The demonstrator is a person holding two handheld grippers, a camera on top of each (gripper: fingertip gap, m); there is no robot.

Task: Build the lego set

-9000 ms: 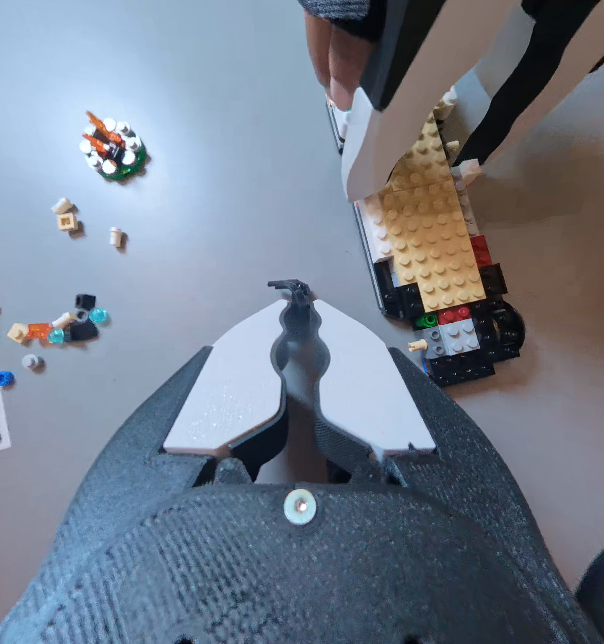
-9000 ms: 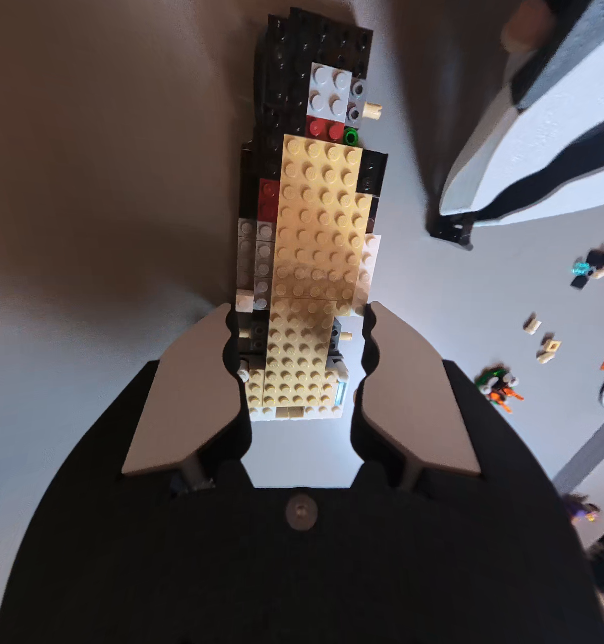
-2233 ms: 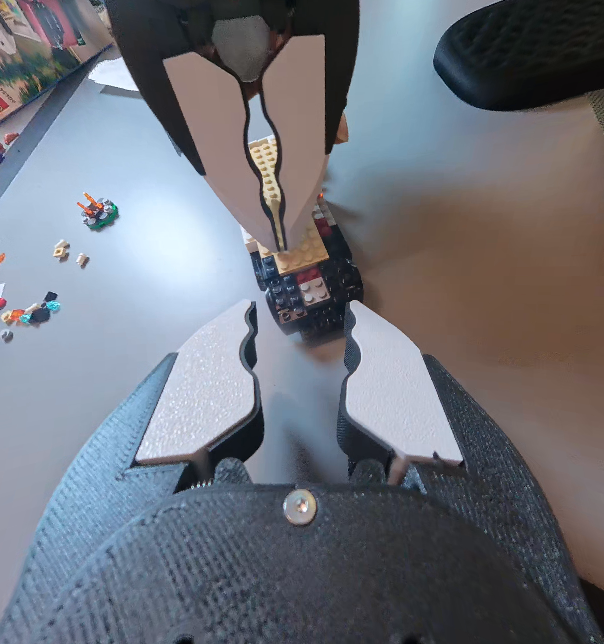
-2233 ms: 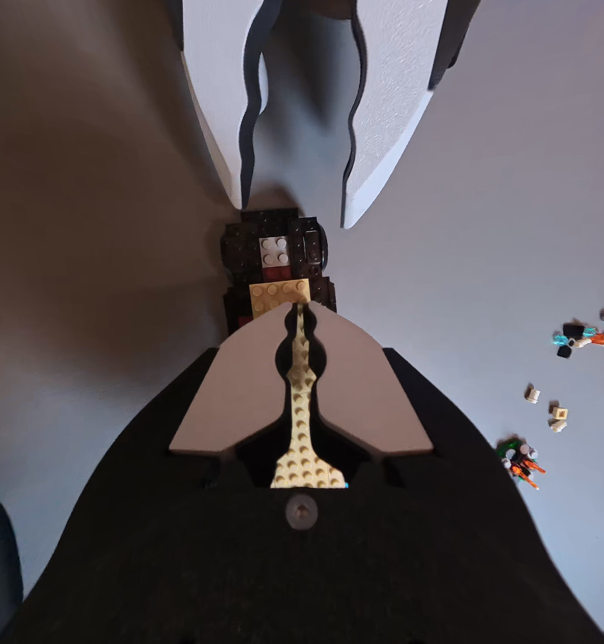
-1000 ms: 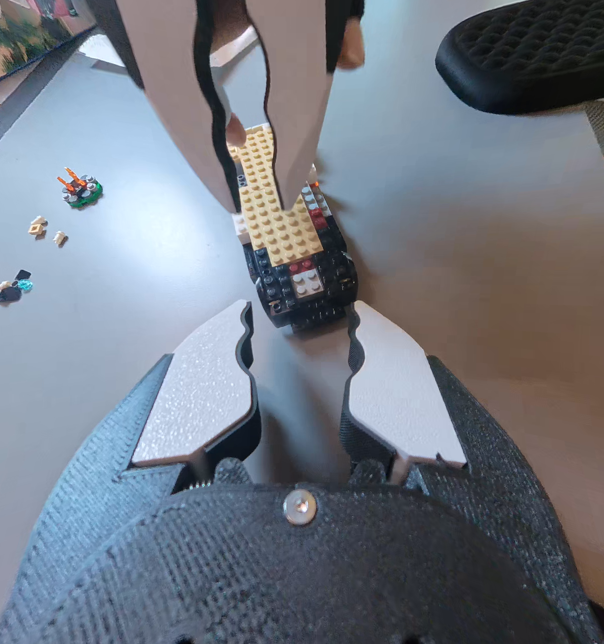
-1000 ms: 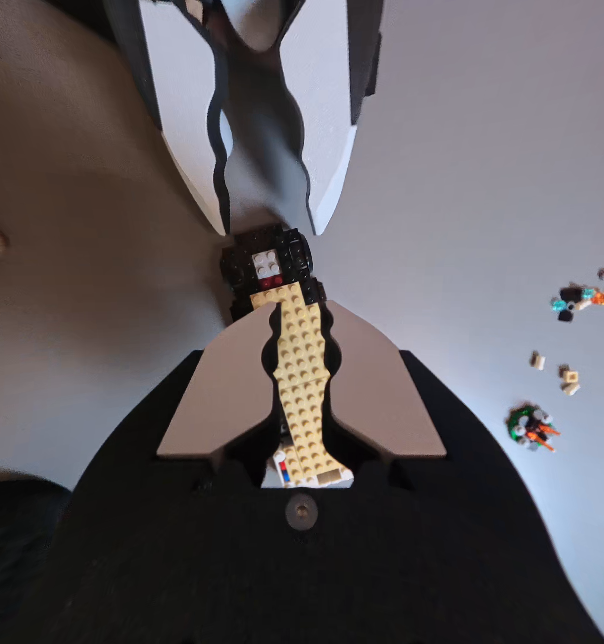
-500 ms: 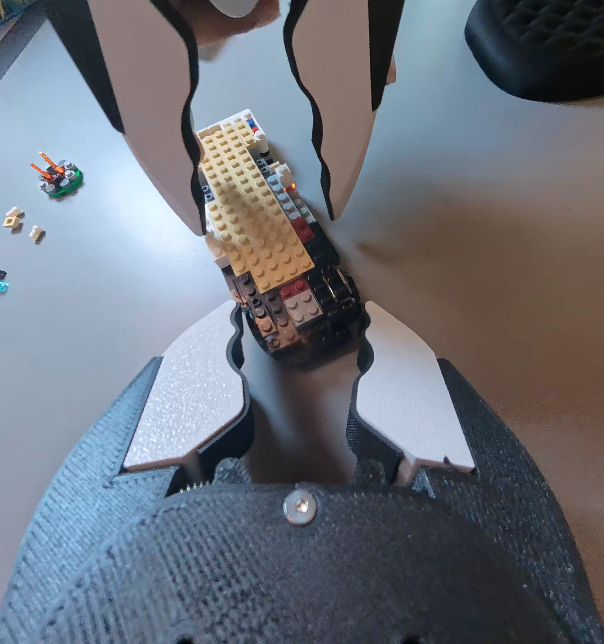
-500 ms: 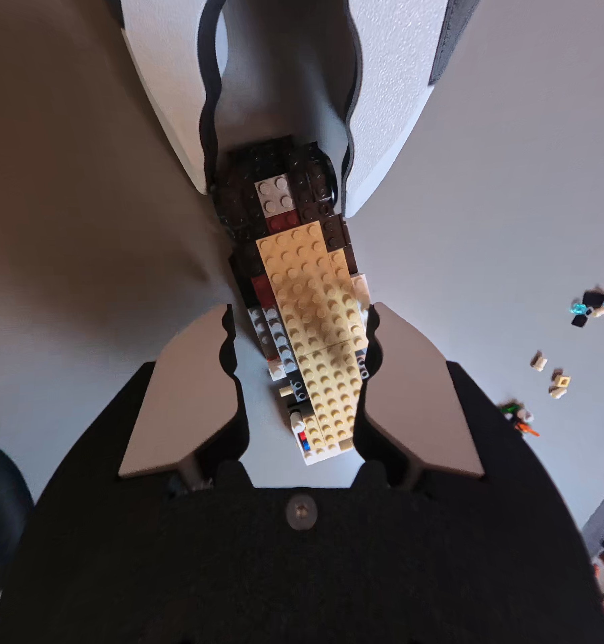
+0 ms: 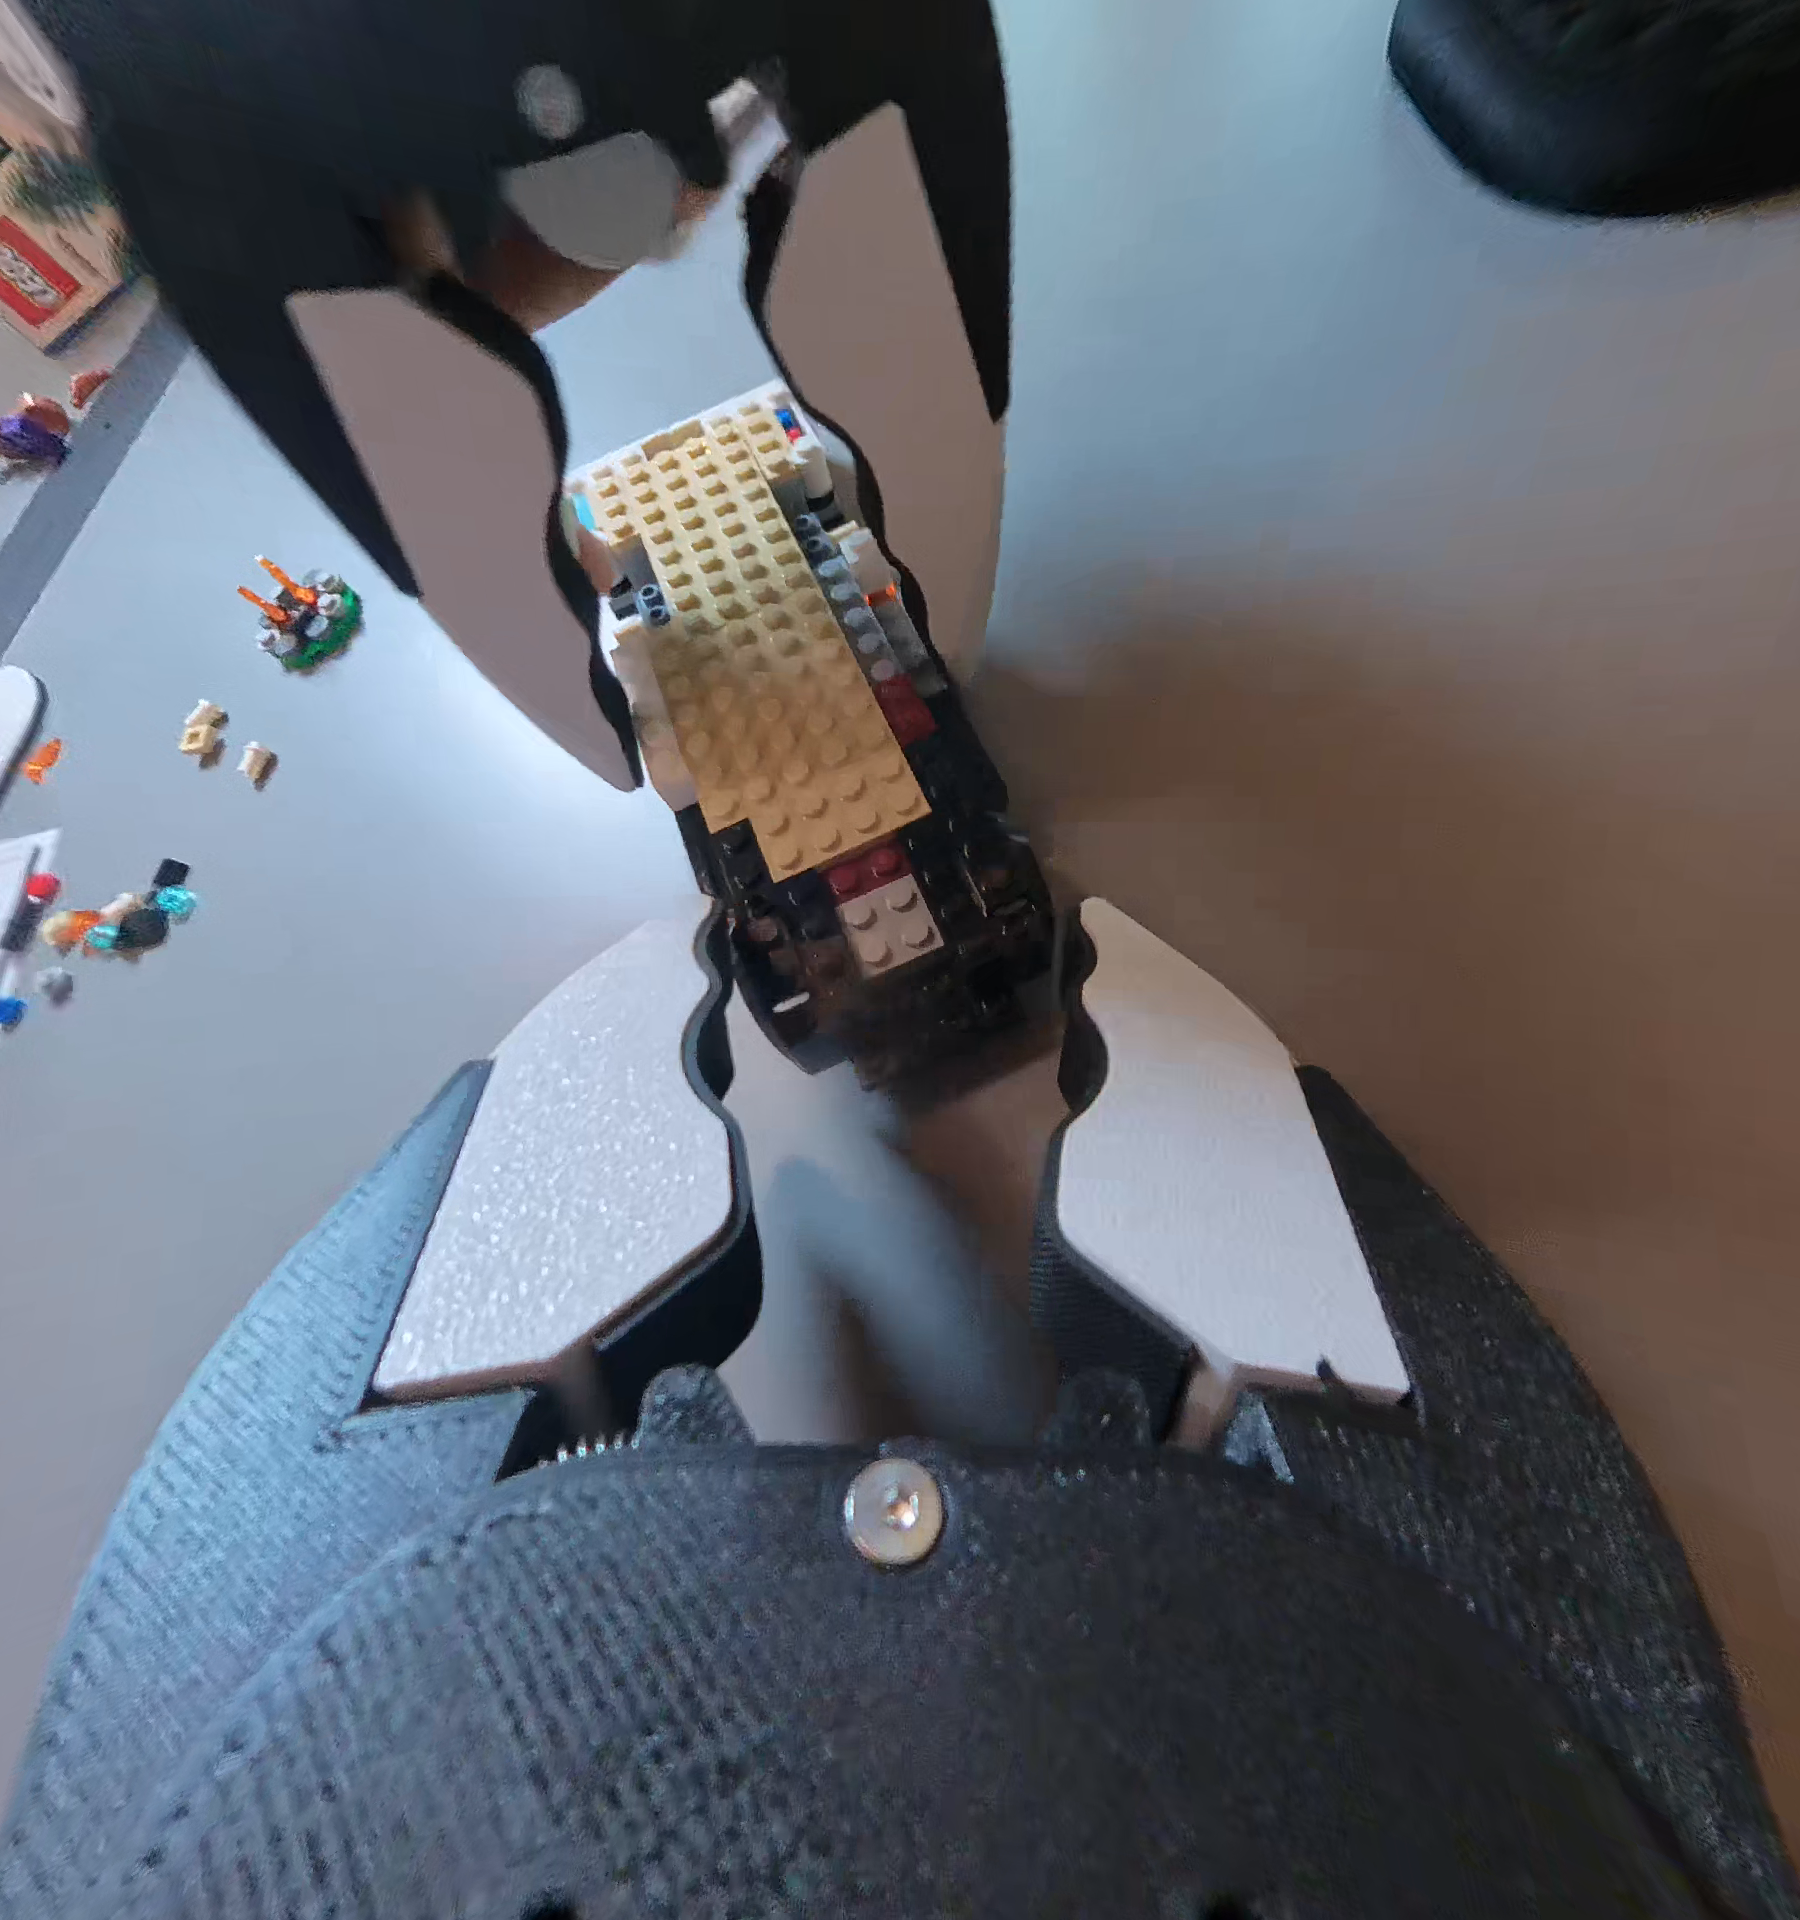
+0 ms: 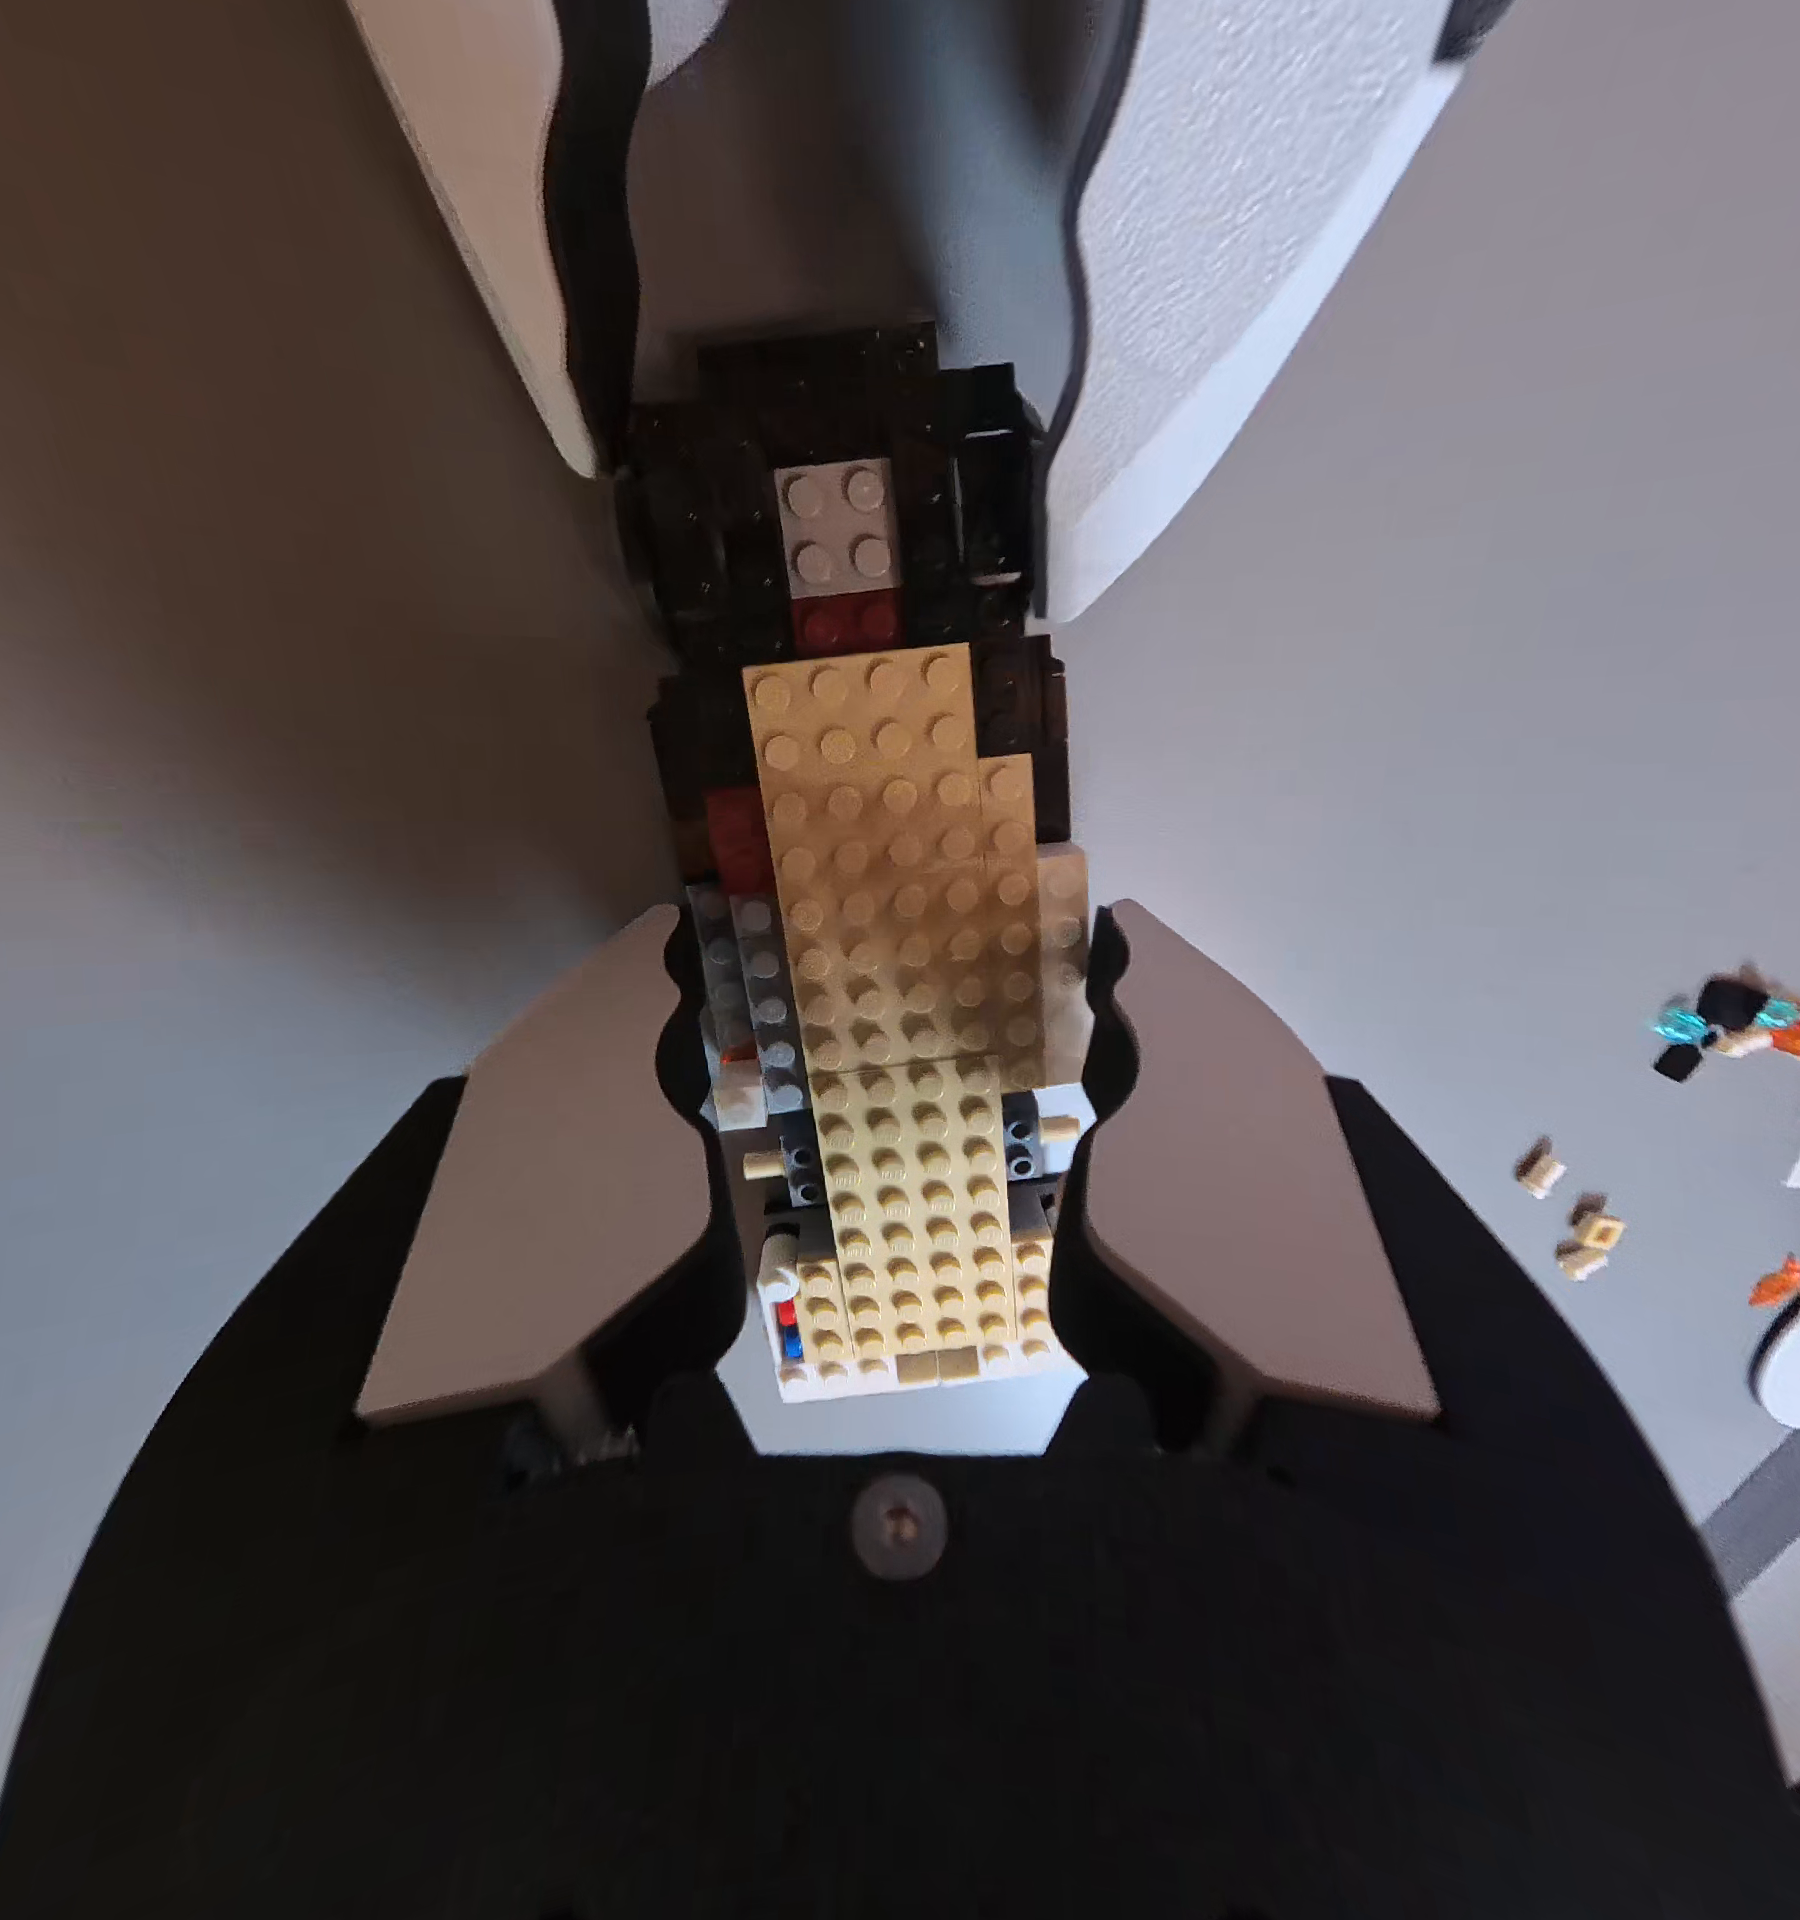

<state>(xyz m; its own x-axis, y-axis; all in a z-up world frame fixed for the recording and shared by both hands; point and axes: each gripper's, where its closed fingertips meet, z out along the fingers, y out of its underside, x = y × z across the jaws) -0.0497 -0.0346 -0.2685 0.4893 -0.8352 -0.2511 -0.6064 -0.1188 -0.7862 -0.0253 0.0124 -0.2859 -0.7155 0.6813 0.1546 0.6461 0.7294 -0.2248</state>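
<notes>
Your left gripper (image 9: 891,925) is spread around the black end of the long tan-topped toy-brick model (image 9: 771,686) on the grey table (image 9: 376,1039), touching or not, can't tell. Your right gripper (image 10: 888,925) is spread around the tan end, small gaps showing, so not clamped.

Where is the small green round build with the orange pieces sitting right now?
In the left wrist view the green round build sits on the grey table, left of the long tan-topped brick model, just beyond two loose tan bricks.
</notes>
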